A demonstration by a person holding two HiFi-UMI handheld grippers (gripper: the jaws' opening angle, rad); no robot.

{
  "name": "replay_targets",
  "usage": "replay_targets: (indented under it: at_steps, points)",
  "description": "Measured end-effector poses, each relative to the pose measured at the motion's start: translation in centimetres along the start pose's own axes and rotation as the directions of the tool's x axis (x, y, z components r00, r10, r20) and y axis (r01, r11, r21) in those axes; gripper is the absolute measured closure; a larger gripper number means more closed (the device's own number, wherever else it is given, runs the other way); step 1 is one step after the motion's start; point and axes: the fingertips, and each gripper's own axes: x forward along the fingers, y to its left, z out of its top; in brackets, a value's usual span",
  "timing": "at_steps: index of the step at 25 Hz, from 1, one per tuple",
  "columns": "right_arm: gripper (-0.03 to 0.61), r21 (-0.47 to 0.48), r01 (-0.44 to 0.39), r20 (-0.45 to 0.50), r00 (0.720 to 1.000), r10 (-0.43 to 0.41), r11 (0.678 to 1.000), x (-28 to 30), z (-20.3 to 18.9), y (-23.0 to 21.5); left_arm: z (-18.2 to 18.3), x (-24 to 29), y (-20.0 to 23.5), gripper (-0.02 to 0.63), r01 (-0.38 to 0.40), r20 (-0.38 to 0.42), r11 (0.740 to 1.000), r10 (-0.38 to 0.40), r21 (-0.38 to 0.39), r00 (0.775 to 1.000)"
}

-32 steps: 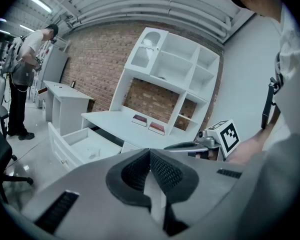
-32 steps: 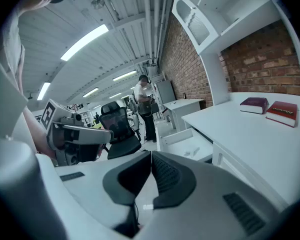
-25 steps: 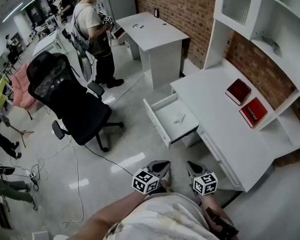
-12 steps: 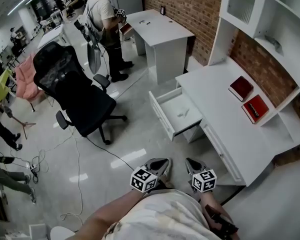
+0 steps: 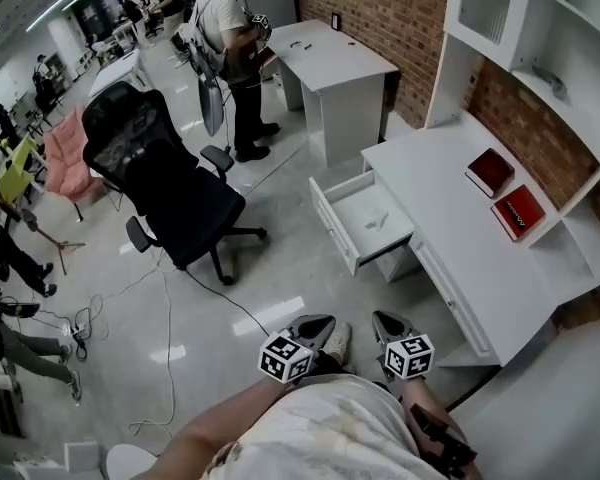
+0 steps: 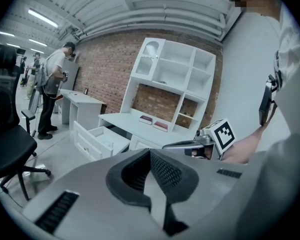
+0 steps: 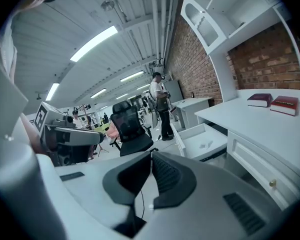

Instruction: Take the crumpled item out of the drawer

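A white drawer (image 5: 332, 215) stands pulled out of the white desk (image 5: 480, 258). A small white crumpled item (image 5: 378, 220) lies inside it, also visible in the right gripper view as the crumpled item (image 7: 206, 145) in the drawer (image 7: 187, 141). My left gripper (image 5: 318, 327) and right gripper (image 5: 384, 325) are held close to my body, well short of the drawer. Both are shut with nothing between the jaws. In the left gripper view the drawer (image 6: 92, 140) is ahead at left.
A black office chair (image 5: 165, 183) stands left of the drawer, with a cable (image 5: 165, 308) trailing on the floor. Two red books (image 5: 507, 190) lie on the desk under white shelves (image 5: 540, 58). A person (image 5: 235, 48) stands by a second white desk (image 5: 340, 63).
The whole head view has shifted: the drawer and desk now sit slightly further right and up. Both grippers stay shut near my body.
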Motion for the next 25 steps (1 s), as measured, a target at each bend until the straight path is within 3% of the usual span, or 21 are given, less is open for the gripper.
replay_targets:
  at_steps: [25]
  points:
    - [0.549, 0.045, -0.026, -0.021, 0.999, 0.027, 0.999, 2.6, -0.7, -0.1, -0.2, -1.6, 2.8, 0.594, -0.072, 0.005, 0.997, 0.072, -0.028, 0.997]
